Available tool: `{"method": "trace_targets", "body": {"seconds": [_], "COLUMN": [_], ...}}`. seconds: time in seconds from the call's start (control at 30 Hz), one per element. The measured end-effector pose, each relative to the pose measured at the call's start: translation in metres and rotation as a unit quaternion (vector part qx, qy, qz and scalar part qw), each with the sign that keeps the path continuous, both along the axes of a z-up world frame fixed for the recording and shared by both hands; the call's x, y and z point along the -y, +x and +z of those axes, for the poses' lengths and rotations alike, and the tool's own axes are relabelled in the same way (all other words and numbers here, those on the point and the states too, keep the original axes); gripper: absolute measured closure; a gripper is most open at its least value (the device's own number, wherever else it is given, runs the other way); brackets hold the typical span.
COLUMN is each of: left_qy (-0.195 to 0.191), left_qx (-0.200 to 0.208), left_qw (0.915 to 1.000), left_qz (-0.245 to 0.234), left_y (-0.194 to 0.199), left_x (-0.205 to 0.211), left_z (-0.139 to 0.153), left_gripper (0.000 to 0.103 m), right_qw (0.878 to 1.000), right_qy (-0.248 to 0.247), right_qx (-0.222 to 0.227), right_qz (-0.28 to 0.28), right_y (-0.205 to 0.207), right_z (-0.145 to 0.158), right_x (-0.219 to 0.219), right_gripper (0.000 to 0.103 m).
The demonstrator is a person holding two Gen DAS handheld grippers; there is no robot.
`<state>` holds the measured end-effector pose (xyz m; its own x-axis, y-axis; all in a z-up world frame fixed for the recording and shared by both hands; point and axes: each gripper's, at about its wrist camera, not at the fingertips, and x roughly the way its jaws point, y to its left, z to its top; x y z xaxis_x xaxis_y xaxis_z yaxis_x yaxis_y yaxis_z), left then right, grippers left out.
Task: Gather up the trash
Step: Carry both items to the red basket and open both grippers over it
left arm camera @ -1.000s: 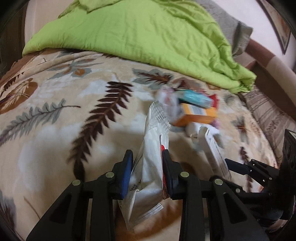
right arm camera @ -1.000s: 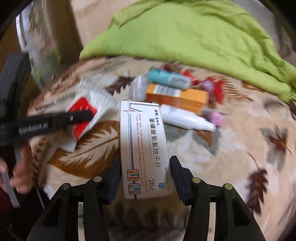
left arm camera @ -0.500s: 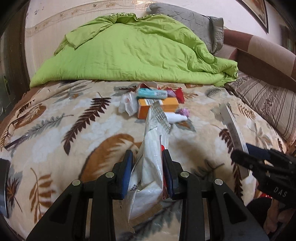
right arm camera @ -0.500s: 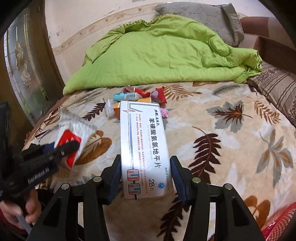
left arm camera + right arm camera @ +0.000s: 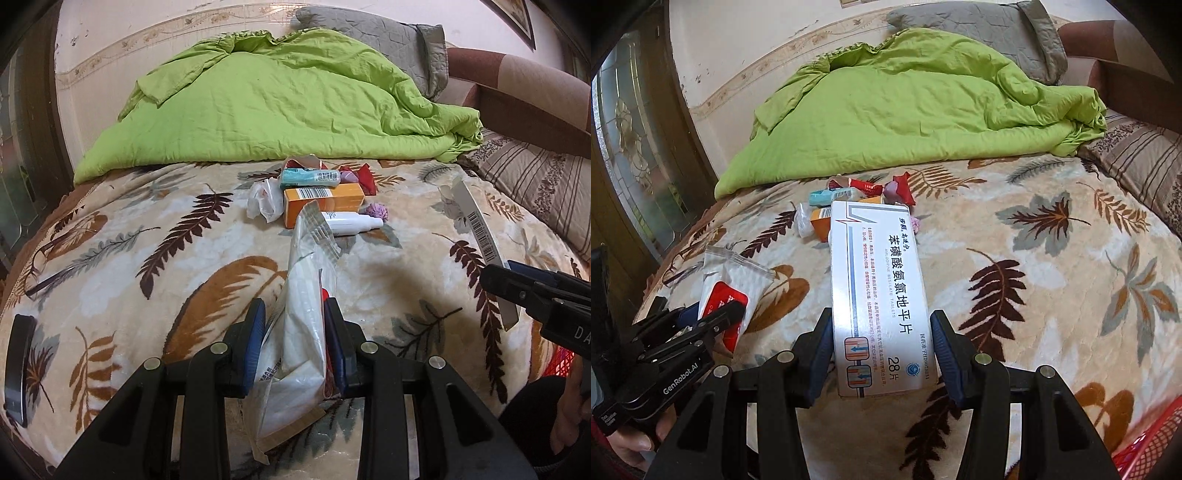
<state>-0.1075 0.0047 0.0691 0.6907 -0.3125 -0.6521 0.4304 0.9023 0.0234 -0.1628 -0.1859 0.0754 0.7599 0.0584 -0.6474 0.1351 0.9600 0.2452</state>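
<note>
The left tool (image 5: 293, 345) is clamped on a white plastic wrapper (image 5: 303, 317) with a red patch, held edge-up above the bed. The right tool (image 5: 882, 354) grips a flat white medicine box (image 5: 879, 291) by its long sides, face up. Both are lifted clear of the leaf-print blanket (image 5: 1034, 258).

Taking the medicine box as the landmark: the wrapper hangs to its left in the right wrist view, and the rest of the trash lies on the blanket beyond its far end, in front of the green quilt (image 5: 905, 107). That pile holds an orange carton (image 5: 323, 203), a teal packet (image 5: 310, 176), a white tube (image 5: 352, 223), a crumpled clear bag (image 5: 264, 201) and red sweet wrappers (image 5: 899, 188). A red mesh basket (image 5: 1152, 443) shows at the box's near right, off the bed edge; it is probably where the trash goes.

To do the carry well, keep both grips firm and level. The wrapper is limp and thin, so it may slip if the left tool eases. Bring each item right over the basket before letting go.

The box reads "苯磺酸氨氯地平片", "AMLODIPINE BESILATE TABLETS" and "28片". The left tool's body carries "GenRobot.AI". Barcodes show on the orange carton and on the medicine box's edge.
</note>
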Motion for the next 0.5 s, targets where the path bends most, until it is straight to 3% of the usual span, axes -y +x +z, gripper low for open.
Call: {"method": "trace_targets", "body": {"seconds": [0.5], "left_qy": [-0.013], "left_qx": [-0.024], "left_qw": [0.9996], "left_qz": [0.003], "left_y": [0.010], "left_x": [-0.004], "left_z": [-0.007], "left_gripper": [0.072], "right_qw": [1.000], "right_qy": [-0.002], "right_qx": [-0.007], "right_qz": [0.002], "right_y": [0.002], "right_z": [-0.001], "right_x": [-0.001], "right_gripper": [0.047]}}
